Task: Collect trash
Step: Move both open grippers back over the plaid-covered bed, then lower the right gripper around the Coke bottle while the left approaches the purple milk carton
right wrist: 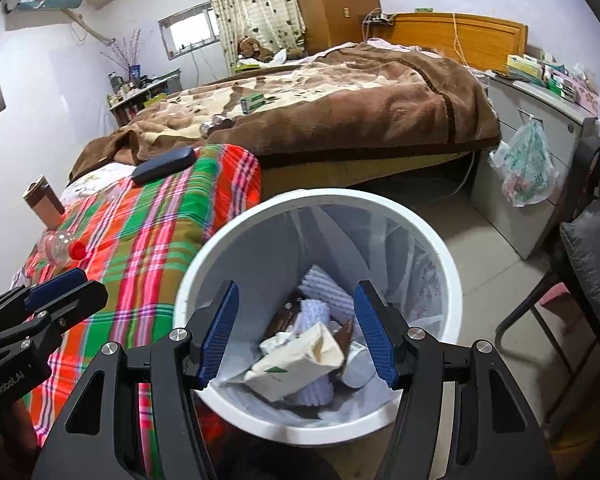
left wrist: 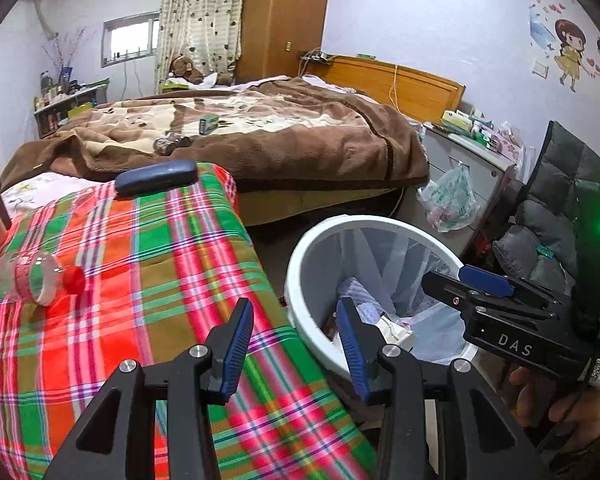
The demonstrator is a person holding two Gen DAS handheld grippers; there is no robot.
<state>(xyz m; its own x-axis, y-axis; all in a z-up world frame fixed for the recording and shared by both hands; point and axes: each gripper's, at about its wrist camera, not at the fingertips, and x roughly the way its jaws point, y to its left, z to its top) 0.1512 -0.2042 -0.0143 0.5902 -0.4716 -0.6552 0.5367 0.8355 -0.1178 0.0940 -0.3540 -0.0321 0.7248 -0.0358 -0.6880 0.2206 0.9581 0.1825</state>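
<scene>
Jaws of the right gripper (right wrist: 296,336) stand wide apart and empty over the white trash bin (right wrist: 204,256); the left gripper (left wrist: 296,344) is apart too, holding nothing.

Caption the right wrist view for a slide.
Open right gripper above white bin of trash.

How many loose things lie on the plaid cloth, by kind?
Plastic bottle with red cap: 1
Dark blue case: 1
Brown cup: 1
Total: 3
</scene>
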